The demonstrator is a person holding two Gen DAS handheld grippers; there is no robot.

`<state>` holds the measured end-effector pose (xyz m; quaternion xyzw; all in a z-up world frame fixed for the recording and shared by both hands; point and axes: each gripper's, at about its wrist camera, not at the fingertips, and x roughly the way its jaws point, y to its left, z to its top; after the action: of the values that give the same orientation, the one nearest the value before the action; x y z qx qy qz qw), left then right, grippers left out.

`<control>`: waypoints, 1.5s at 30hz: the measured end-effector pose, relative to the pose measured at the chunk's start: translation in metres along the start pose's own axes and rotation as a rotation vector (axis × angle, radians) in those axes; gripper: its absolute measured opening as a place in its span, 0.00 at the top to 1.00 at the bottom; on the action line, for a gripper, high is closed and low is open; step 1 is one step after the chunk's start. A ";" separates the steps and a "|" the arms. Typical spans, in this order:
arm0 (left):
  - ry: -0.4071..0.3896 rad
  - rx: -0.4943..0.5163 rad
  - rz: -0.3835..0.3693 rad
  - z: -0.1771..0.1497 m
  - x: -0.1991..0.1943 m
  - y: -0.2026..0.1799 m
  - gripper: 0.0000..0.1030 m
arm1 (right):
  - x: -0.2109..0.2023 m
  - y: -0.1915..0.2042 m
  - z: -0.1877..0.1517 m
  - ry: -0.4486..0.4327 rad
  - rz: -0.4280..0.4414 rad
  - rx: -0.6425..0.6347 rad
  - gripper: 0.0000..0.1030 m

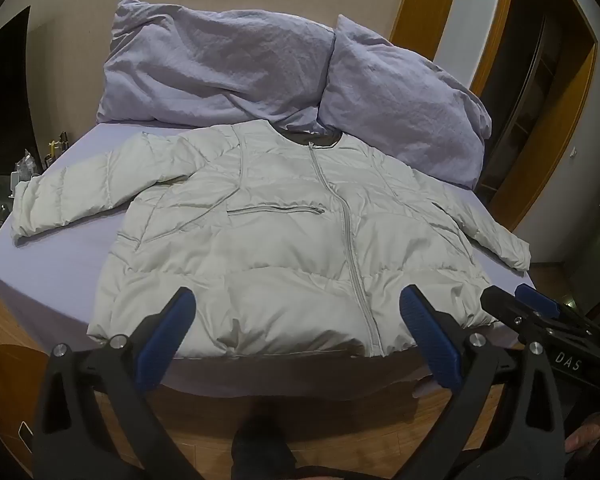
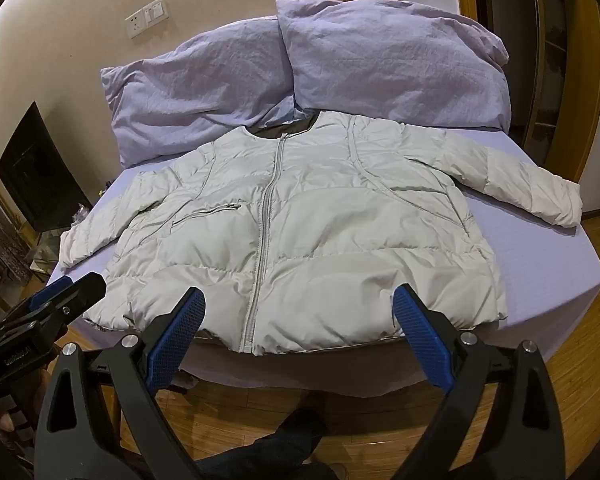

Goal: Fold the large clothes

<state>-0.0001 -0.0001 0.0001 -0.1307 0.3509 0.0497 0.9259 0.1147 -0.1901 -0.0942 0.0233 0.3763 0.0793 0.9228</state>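
My left gripper hangs with fingers spread wide over the near hem of the pale puffer jacket, touching nothing. The jacket lies flat, zipped, sleeves out, on the lilac bed. My right gripper hovers at right.

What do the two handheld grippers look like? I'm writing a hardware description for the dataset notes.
Both match: the left gripper and right gripper each have two black plastic fingers with triangular cut-outs, silver round bolts at the joints, and blue textured pads on the inner faces. White lettering marks the bodies: "DAS" on the right one, "GenRobot.AI", as best I can read it, on the left. No cables show.
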 end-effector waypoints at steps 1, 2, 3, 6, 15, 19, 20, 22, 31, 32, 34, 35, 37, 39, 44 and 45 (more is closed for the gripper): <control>0.005 -0.003 -0.001 0.000 0.000 0.000 0.02 | 0.000 0.000 0.000 0.000 0.000 0.000 0.06; 0.004 -0.002 -0.001 0.000 0.000 0.000 0.02 | 0.000 0.000 0.000 0.000 0.001 0.000 0.06; 0.003 0.000 0.001 0.000 0.000 0.000 0.02 | 0.000 0.000 0.000 0.000 0.001 0.001 0.06; 0.002 0.002 0.003 0.000 0.000 0.000 0.02 | 0.000 0.000 0.000 0.000 0.002 0.001 0.06; 0.004 0.002 0.003 0.000 0.000 0.000 0.02 | 0.000 -0.003 0.001 0.000 0.004 0.004 0.06; 0.005 0.002 0.003 0.000 0.000 0.000 0.02 | 0.000 -0.003 0.001 0.000 0.006 0.004 0.06; 0.005 0.001 0.003 0.000 0.000 0.000 0.02 | 0.000 -0.003 0.001 0.000 0.006 0.004 0.06; 0.004 0.001 0.003 0.000 0.000 0.000 0.02 | 0.000 -0.003 0.001 0.000 0.006 0.005 0.06; 0.006 0.002 0.003 0.000 0.000 0.000 0.02 | 0.001 -0.003 0.001 0.001 0.005 0.006 0.06; 0.005 0.002 0.003 0.000 0.000 0.000 0.02 | 0.001 -0.003 0.001 0.000 0.006 0.006 0.06; 0.006 0.002 0.004 0.000 0.000 0.000 0.02 | 0.001 -0.003 0.001 0.001 0.006 0.006 0.06; 0.006 0.002 0.004 0.000 0.000 0.000 0.02 | 0.001 -0.003 0.001 0.001 0.006 0.006 0.06; 0.006 0.002 0.004 0.000 0.000 0.000 0.02 | 0.001 -0.003 0.001 0.001 0.007 0.006 0.06; 0.006 0.002 0.004 0.000 0.000 0.000 0.02 | 0.001 -0.003 0.001 0.001 0.007 0.006 0.06; 0.006 0.003 0.003 0.000 0.000 0.000 0.02 | 0.001 -0.003 0.000 0.001 0.006 0.007 0.06; 0.007 0.002 0.003 0.000 0.000 0.000 0.02 | 0.001 -0.002 0.000 0.001 0.006 0.007 0.06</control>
<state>0.0002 -0.0002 -0.0002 -0.1291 0.3542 0.0503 0.9249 0.1157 -0.1925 -0.0947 0.0276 0.3770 0.0809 0.9223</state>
